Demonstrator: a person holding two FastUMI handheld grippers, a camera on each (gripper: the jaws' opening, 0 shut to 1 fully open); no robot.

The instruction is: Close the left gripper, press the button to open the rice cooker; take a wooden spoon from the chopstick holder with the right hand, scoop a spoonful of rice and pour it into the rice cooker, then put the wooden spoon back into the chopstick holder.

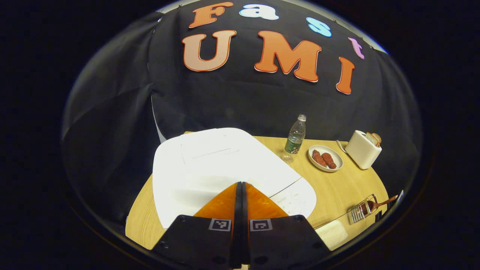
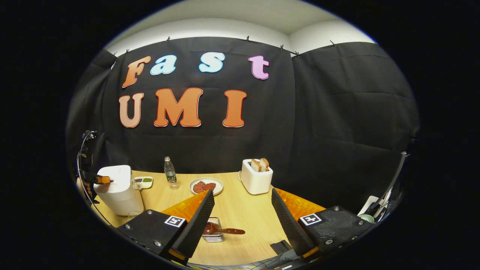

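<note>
The white rice cooker (image 1: 217, 165) has its lid down just under my left gripper (image 1: 240, 184), which is shut with nothing between its fingers; its tip rests at the lid's front edge above the control panel (image 1: 296, 198). In the right gripper view the cooker (image 2: 118, 189) stands at the far left with the left gripper (image 2: 102, 180) at its top. A wooden spoon (image 2: 223, 229) lies in the wire chopstick holder (image 2: 213, 234), low between the fingers of my right gripper (image 2: 243, 195), which is open and above it. The same holder (image 1: 360, 210) and spoon (image 1: 379, 204) sit at the table's right edge.
A water bottle (image 2: 170, 172), a plate of sausages (image 2: 206, 186) and a white toaster (image 2: 256, 176) with bread line the back of the wooden table (image 2: 240, 213). A small sauce dish (image 2: 144, 181) sits beside the cooker. A white container (image 1: 332, 233) lies near the front edge.
</note>
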